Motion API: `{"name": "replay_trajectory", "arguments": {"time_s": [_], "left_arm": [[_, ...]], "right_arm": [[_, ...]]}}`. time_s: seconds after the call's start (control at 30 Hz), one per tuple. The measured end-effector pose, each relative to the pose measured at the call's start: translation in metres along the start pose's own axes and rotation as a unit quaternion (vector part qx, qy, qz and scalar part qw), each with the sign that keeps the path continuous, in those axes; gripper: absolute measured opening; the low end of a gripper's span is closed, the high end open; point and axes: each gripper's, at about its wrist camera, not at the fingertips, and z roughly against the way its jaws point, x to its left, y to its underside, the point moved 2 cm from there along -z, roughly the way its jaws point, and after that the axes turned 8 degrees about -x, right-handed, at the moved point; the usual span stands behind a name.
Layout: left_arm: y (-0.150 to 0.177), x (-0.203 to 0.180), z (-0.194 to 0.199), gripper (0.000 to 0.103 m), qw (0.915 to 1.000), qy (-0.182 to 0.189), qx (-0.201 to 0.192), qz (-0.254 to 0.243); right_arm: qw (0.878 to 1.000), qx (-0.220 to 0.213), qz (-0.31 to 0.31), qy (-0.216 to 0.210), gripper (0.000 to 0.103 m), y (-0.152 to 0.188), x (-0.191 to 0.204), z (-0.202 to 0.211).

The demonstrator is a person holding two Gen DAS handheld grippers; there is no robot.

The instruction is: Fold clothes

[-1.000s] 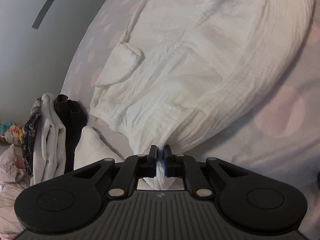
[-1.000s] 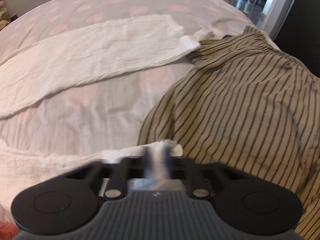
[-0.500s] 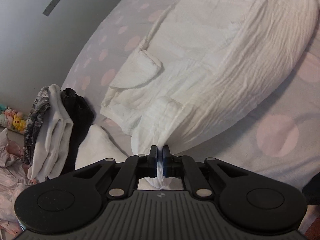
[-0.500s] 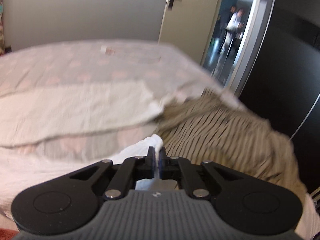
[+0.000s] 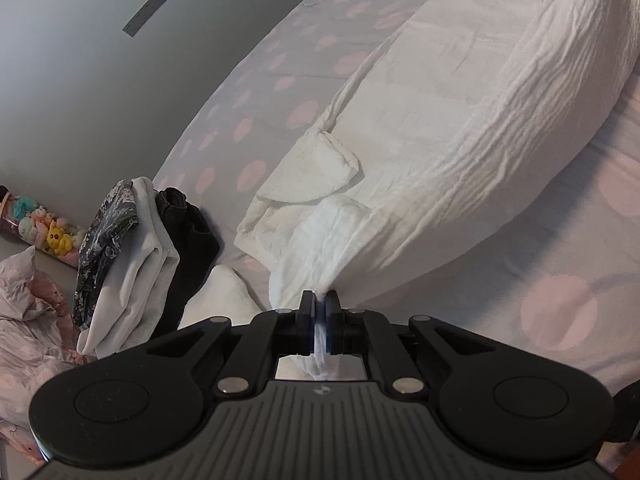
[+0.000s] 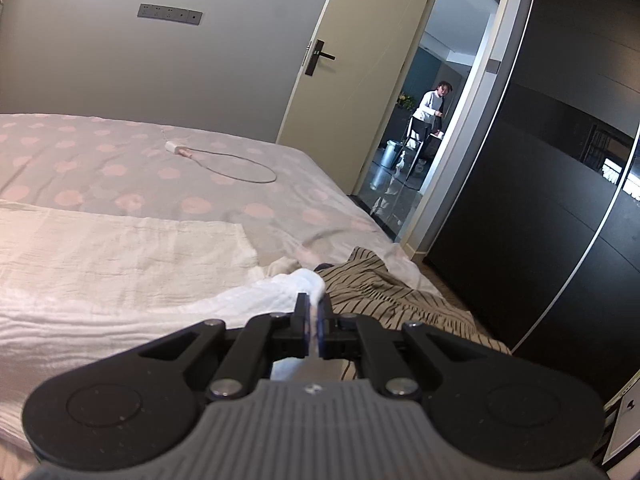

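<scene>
- Bed (image 6: 120, 148): grey cover with pink dots fills most of both views.
- Black wardrobe (image 6: 540, 200) stands along the right of the right wrist view; an open door (image 6: 352, 60) is beside it, and a person (image 6: 430, 110) stands in the room beyond.
- White garment (image 5: 460, 120): crinkled fabric, spread across the bed, one edge raised off the cover between the two grippers. A pocket flap (image 5: 316, 168) shows on the left wrist view.
- Striped garment (image 6: 384, 292): tan with dark stripes, lying at the bed's right edge, just beside the white garment.
- Stack of folded clothes (image 5: 136, 248): patterned, white and black pieces, at the bed's left side.
- Left gripper (image 5: 320, 304): jaws pressed together on a bunched corner of the white garment; cloth shows between the pads.
- Right gripper (image 6: 314, 312): jaws likewise clamped on another edge of the white garment.
- Charger cable (image 6: 236, 168): looped on the cover, well apart from the garment.
</scene>
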Motion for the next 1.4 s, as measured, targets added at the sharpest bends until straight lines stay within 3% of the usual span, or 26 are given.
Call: {"name": "replay_trajectory", "arguments": {"time_s": [0.27, 0.4, 0.83, 1.03, 1.2, 1.3, 1.4], "left_arm": [[-0.022, 0.015, -0.022, 0.005, 0.9998, -0.020, -0.001, 0.000], [-0.039, 0.026, -0.045, 0.005, 0.9999, -0.011, 0.002, -0.013], [-0.085, 0.080, -0.179, 0.005, 0.9972, -0.048, 0.046, -0.034], [-0.091, 0.088, -0.242, 0.005, 0.9958, -0.049, 0.065, -0.042], [-0.092, 0.084, -0.280, 0.005, 0.9954, -0.056, 0.070, -0.035], [-0.091, 0.078, -0.295, 0.005, 0.9945, -0.070, 0.072, -0.031], [-0.092, 0.073, -0.301, 0.008, 0.9932, -0.091, 0.069, -0.021]], "right_arm": [[1.000, -0.017, 0.015, 0.014, 0.004, -0.021, 0.008, -0.046], [0.999, -0.017, 0.033, 0.020, 0.004, -0.035, 0.020, -0.089], [0.996, 0.007, 0.093, 0.016, 0.004, -0.062, 0.110, -0.263], [0.993, 0.027, 0.116, 0.018, 0.004, -0.056, 0.154, -0.337], [0.990, 0.054, 0.132, 0.016, 0.004, -0.036, 0.177, -0.376], [0.991, 0.072, 0.108, 0.008, 0.005, -0.027, 0.178, -0.388], [0.994, 0.089, 0.070, -0.004, 0.016, -0.023, 0.170, -0.393]]}}
